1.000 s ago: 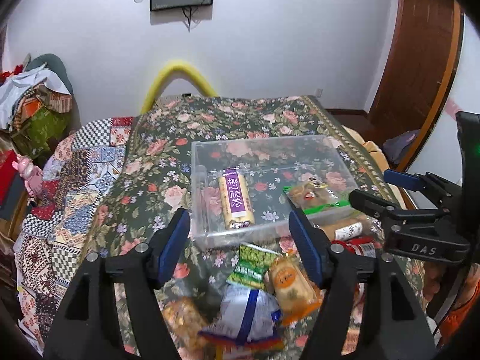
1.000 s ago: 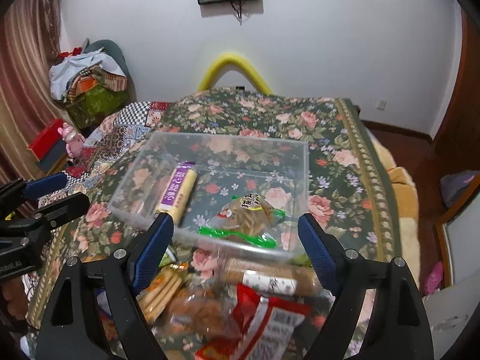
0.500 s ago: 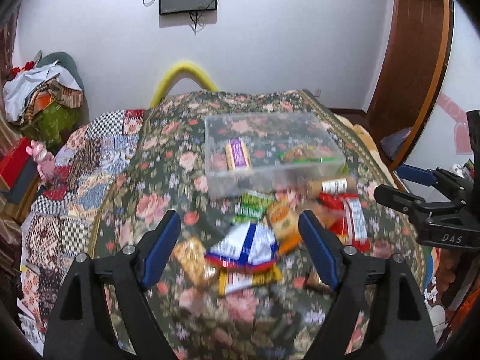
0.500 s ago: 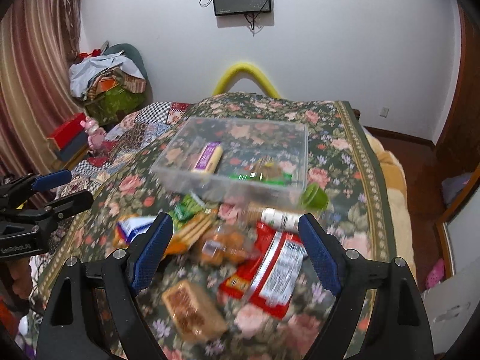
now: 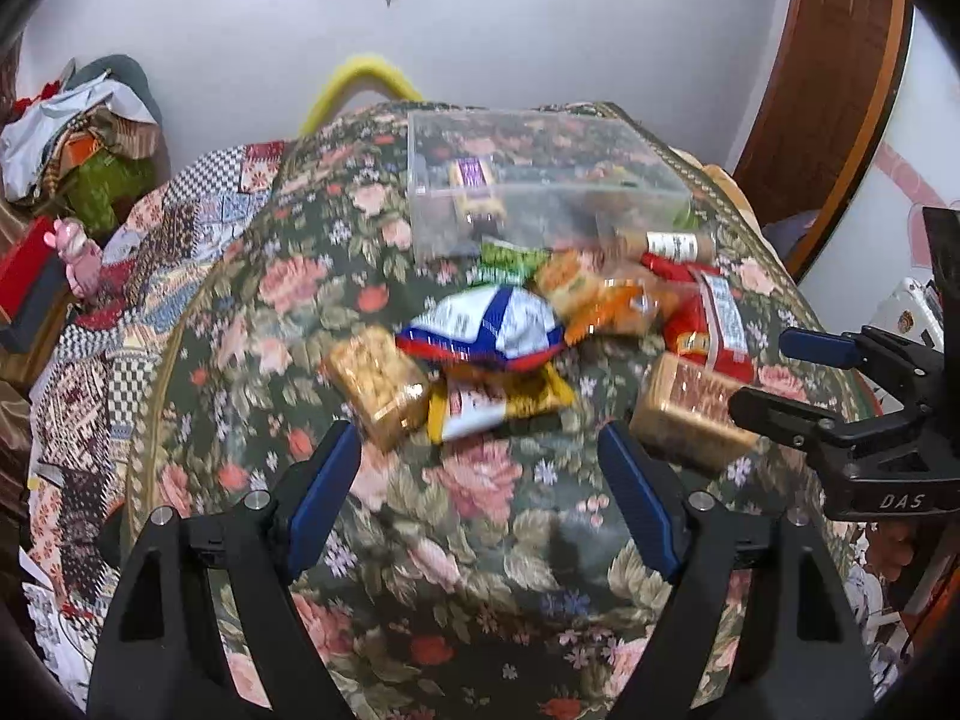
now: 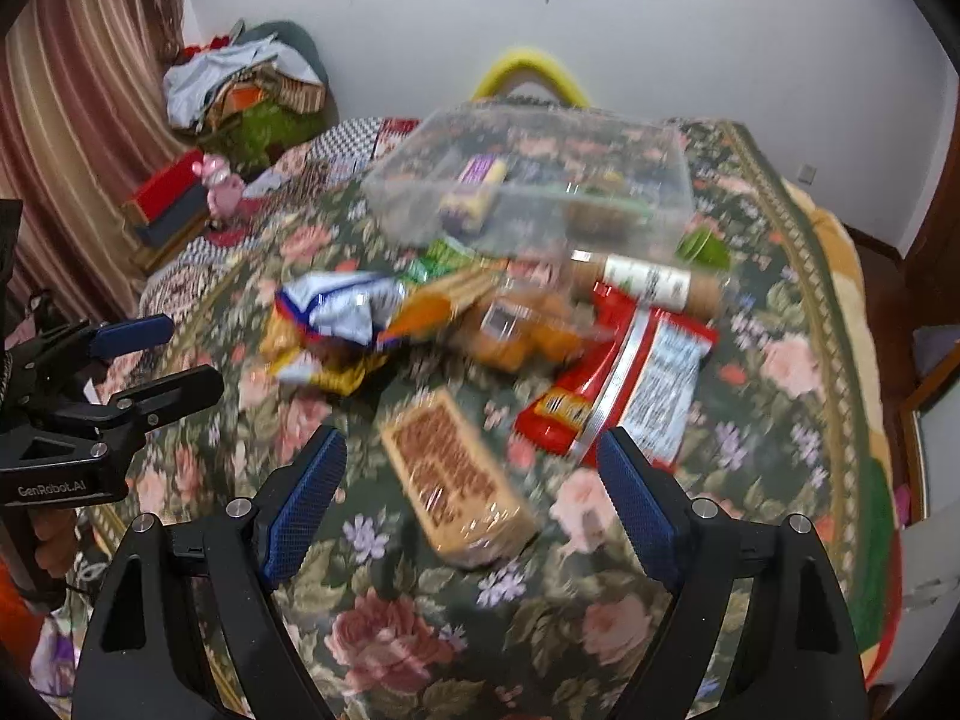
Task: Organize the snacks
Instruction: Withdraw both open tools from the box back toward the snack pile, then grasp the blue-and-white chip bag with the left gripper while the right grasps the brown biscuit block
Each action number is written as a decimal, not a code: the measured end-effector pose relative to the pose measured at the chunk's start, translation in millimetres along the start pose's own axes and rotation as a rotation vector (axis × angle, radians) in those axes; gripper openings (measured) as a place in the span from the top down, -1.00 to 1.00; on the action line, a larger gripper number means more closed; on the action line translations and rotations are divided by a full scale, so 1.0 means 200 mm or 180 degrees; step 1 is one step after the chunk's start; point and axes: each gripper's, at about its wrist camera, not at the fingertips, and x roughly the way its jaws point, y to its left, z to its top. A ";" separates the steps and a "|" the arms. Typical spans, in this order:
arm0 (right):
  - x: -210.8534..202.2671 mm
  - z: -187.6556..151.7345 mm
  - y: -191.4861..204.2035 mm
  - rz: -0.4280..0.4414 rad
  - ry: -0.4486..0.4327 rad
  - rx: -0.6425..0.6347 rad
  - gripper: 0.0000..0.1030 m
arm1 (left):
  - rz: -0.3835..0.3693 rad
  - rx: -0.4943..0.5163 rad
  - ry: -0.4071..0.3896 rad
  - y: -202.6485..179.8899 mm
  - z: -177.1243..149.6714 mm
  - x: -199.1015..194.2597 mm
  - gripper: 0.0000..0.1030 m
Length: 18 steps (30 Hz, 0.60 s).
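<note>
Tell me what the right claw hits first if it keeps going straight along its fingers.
Most likely the clear-wrapped biscuit pack, lying between the open right claw fingers' line, apart from them. Depth is unclear; it might meet the floral cloth just short.

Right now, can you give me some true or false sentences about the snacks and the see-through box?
1. The clear box holds a purple-labelled snack bar. True.
2. The right tool is squeezing the red packet. False: it is open and holds nothing.
3. The blue and white bag lies outside the box. True.
4. The box is full to the top. False: most snacks lie on the flowered cloth.
</note>
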 end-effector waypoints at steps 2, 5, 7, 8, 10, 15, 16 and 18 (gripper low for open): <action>0.03 -0.02 0.01 -0.0013 0.0060 -0.0025 -0.63 | -0.0015 -0.0039 0.0049 0.01 -0.03 0.02 -0.59; 0.07 -0.05 0.01 0.0021 0.0141 -0.0041 -0.61 | -0.0042 -0.0110 0.0150 0.03 -0.06 0.07 -0.59; 0.10 -0.06 0.02 0.0042 0.0189 -0.0058 -0.50 | -0.0049 -0.0133 0.0197 0.03 -0.06 0.10 -0.59; 0.11 -0.06 0.01 0.0050 0.0216 -0.0067 -0.44 | -0.0055 -0.0150 0.0227 0.04 -0.06 0.12 -0.59; 0.14 -0.06 0.01 0.0095 0.0272 -0.0087 -0.21 | -0.0075 -0.0165 0.0256 0.04 -0.06 0.14 -0.59; 0.17 -0.06 0.00 0.0103 0.0285 -0.0117 0.06 | -0.0074 -0.0117 0.0232 0.03 -0.03 0.15 -0.59; 0.17 -0.06 0.01 0.0118 0.0279 -0.0117 0.13 | -0.0072 -0.0103 0.0222 0.03 -0.02 0.15 -0.59; 0.16 -0.06 0.01 0.0168 0.0256 -0.0133 0.27 | -0.0070 -0.0076 0.0210 0.03 0.01 0.15 -0.60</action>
